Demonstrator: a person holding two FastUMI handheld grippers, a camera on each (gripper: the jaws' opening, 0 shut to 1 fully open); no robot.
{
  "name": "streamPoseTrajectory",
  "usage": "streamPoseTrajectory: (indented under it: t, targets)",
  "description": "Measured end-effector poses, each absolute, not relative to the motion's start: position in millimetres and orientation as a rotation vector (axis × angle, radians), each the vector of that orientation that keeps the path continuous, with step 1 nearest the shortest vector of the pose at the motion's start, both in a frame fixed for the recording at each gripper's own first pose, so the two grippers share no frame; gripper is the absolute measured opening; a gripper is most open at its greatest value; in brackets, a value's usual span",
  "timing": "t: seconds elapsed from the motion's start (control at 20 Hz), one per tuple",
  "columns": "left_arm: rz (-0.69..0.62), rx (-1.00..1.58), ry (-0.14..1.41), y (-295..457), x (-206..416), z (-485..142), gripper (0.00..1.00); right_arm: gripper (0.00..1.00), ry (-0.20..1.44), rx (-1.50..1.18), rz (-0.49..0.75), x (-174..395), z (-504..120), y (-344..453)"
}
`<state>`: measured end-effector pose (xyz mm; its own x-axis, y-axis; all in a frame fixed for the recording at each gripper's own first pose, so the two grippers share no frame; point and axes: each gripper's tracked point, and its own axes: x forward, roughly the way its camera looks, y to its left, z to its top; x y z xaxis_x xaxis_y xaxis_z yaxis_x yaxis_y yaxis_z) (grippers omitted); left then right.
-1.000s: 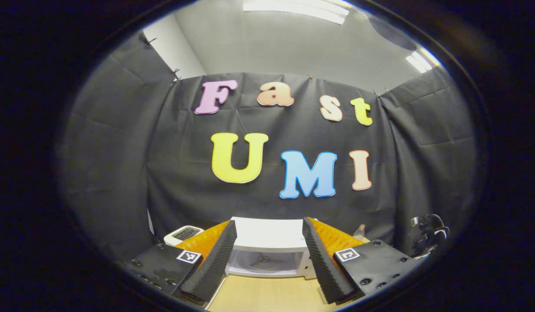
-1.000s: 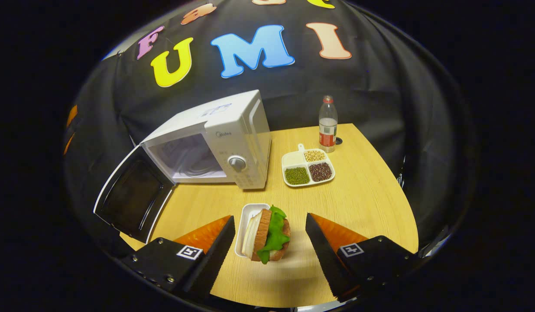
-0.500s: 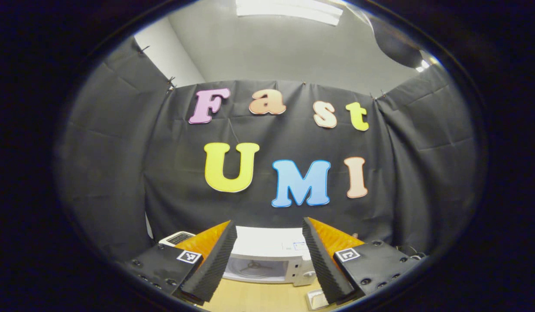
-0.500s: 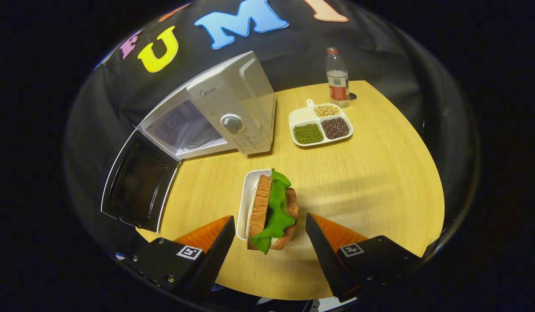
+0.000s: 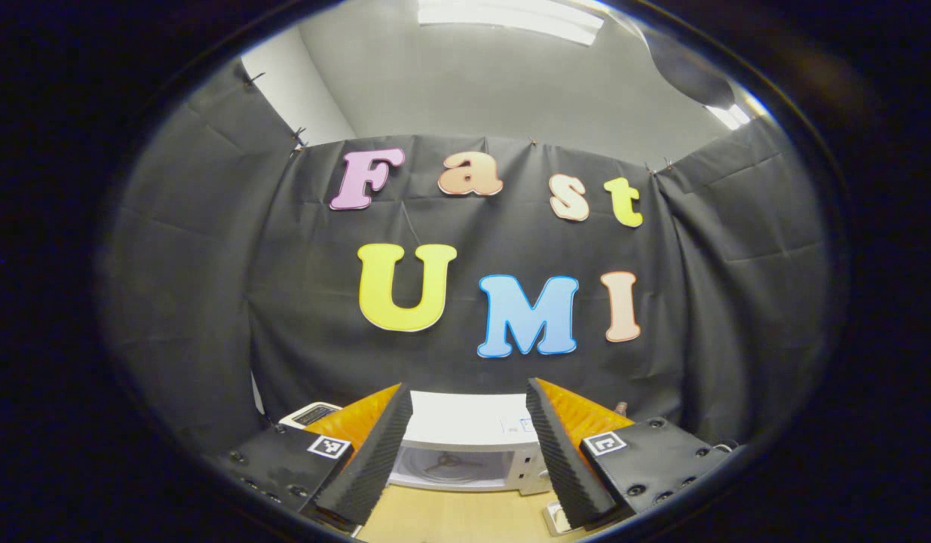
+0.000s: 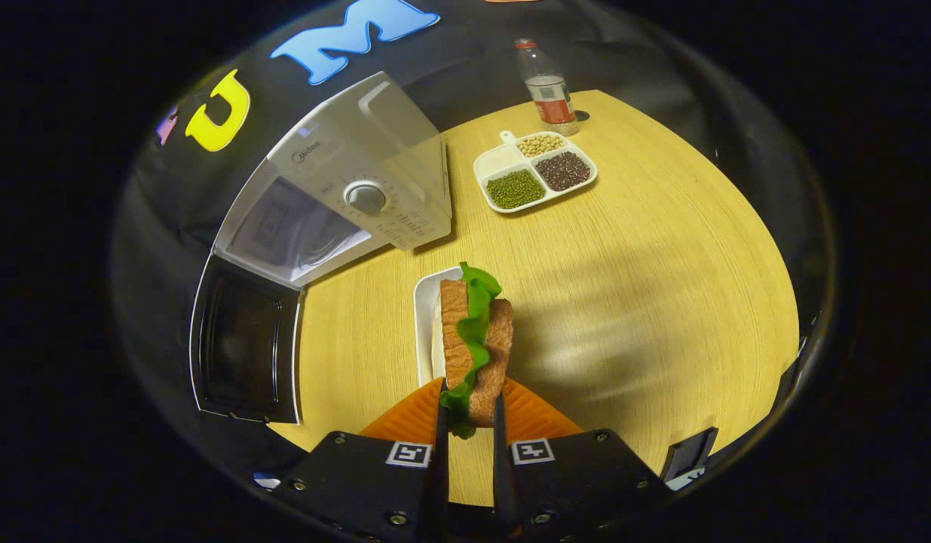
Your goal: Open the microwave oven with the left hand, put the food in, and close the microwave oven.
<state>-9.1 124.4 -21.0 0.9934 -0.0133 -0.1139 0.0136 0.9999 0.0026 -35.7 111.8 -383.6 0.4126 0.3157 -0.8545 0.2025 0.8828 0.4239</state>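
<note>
The white microwave (image 6: 359, 188) stands at the table's back left with its door (image 6: 245, 341) swung wide open; I can see into its cavity. A sandwich (image 6: 474, 339) of brown bread and green lettuce stands on edge over a small white tray (image 6: 424, 317). My right gripper (image 6: 469, 411) is shut on the sandwich's near end, both fingers pressing the bread. In the left gripper view, my left gripper (image 5: 469, 441) is open and held up in the air, facing the microwave (image 5: 465, 437) from a distance, with nothing between its fingers.
A white divided dish (image 6: 534, 170) with green, dark and pale beans sits behind the sandwich. A plastic bottle (image 6: 544, 87) stands at the table's far edge. A white appliance (image 5: 310, 413) shows left of the microwave. The wooden table (image 6: 646, 286) lies bare on the right.
My right gripper came down and closed on the sandwich, going from wide open to shut on it. My left gripper only drifted slightly and stayed open.
</note>
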Motion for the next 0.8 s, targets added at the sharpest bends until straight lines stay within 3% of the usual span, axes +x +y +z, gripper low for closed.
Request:
streamPoseTrajectory:
  t: [0.4, 0.8]
  targets:
    - [-0.093, 0.025, 0.097, 202.0, -8.2, -15.4, 0.96, 0.24, 1.014, 0.684, -0.019, -30.2, -333.4, 140.6]
    - [-0.102, 0.032, 0.039, 280.9, -19.6, 2.1, 0.97, 0.24, 0.835, 0.93, 0.123, -1.6, -265.1, 240.6]
